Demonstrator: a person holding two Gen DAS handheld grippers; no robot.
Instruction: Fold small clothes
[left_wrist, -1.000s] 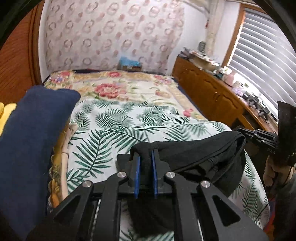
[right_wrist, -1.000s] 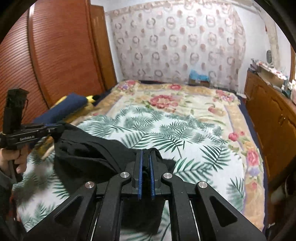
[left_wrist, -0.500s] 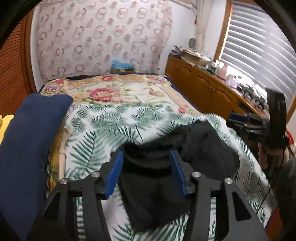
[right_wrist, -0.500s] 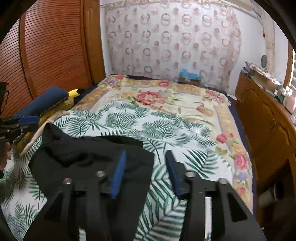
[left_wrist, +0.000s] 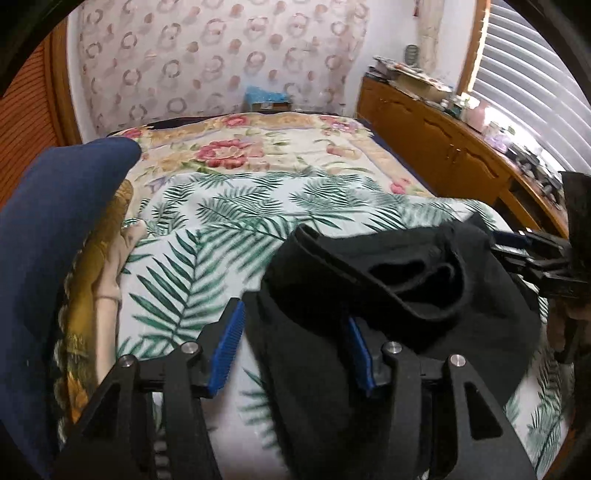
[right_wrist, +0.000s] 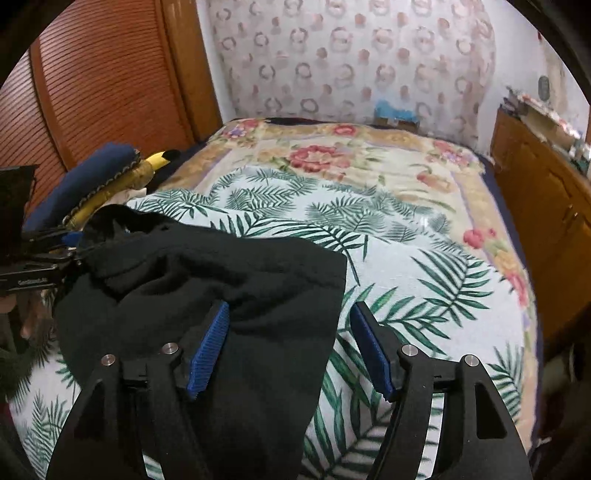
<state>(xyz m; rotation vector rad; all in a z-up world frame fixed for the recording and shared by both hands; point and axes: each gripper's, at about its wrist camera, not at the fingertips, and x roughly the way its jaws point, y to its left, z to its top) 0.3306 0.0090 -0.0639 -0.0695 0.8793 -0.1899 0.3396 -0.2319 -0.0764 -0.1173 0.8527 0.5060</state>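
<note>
Both tongs, left (left_wrist: 295, 345) and right (right_wrist: 288, 345), are spread wide, gripping nothing. The black garment (right_wrist: 207, 280) lies crumpled on the bed (right_wrist: 424, 266) near its front edge, between them.

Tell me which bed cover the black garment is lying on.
The black garment lies on the green palm-leaf cover, not the floral blanket behind it.

Ring-patterned curtain (left_wrist: 221, 62) behind the bed (left_wrist: 236, 206), wooden cabinets (left_wrist: 436, 147) under bright blinds (left_wrist: 535, 74)

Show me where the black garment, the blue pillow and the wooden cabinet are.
black garment (right_wrist: 207, 273), right wrist view, its upper middle.
blue pillow (left_wrist: 55, 221), left wrist view, its broad side.
wooden cabinet (left_wrist: 436, 147), left wrist view, its door front.
</note>
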